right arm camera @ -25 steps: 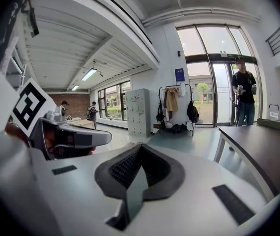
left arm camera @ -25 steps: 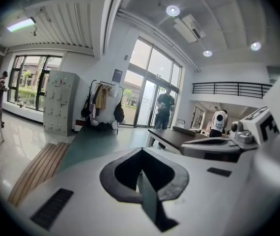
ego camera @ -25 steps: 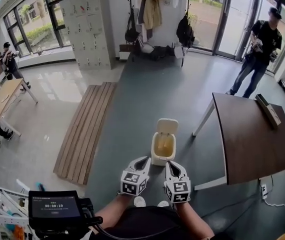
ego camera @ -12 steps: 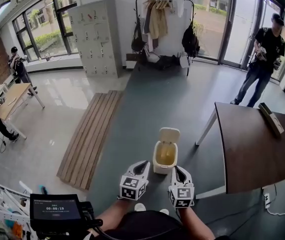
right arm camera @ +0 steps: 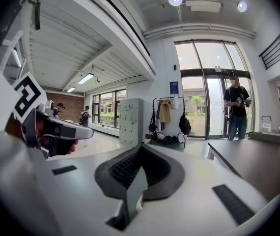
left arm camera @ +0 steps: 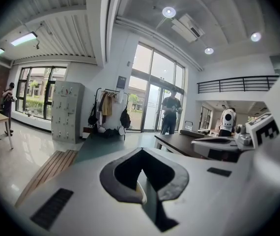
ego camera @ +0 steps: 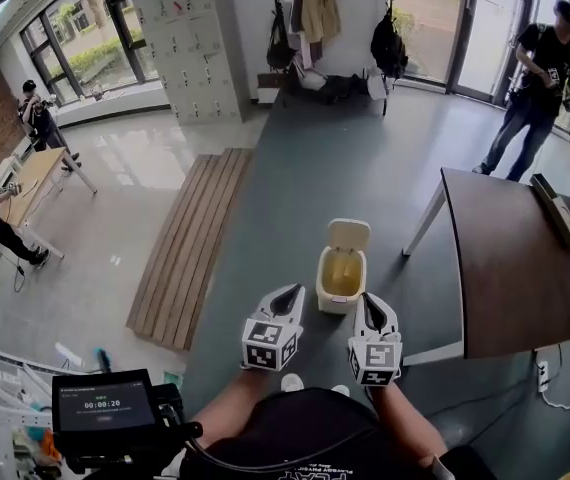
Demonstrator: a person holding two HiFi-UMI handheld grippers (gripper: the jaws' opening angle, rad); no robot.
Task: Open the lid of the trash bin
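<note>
Grippers spread wider vs 1 s ago: R gripper (ego camera: 369, 301) was at the bin's near edge, now off its near-right corner; L gripper (ego camera: 288, 294) is out at near-left. Lid unchanged, up.

Nearest: timer screen (ego camera: 100, 408) at lower left, beside the person's L forearm. Both grippers are held low ahead of the torso, tips pointing away and well apart from each other, w/ bare floor (ego camera: 295, 183) between them. L gripper view: fingers (left arm camera: 123, 173) together at the tips, nothing clamped. R gripper view: fingers (right arm camera: 123, 170) likewise closed on nothing.

Trash bin (ego camera: 337, 288) stands on the floor between and just beyond the tips. L tip is near its left wall, R tip just beside its near-right corner; can't tell if either touches. Its lid (ego camera: 349, 235) is hinged at the far edge and stands upright, interior open to view.

Room: right of bin, tabletop (ego camera: 525, 268), near-left edge close to R gripper; its white leg (ego camera: 423, 223) is near the bin, not touching. Left of bin, open floor up to wooden boards (ego camera: 190, 243) lying flat. Behind bin, floor is open as far as coat rack (ego camera: 330, 8) and lockers (ego camera: 180, 43). Person (ego camera: 540, 73) stands by the glass doors, far right, well clear.
</note>
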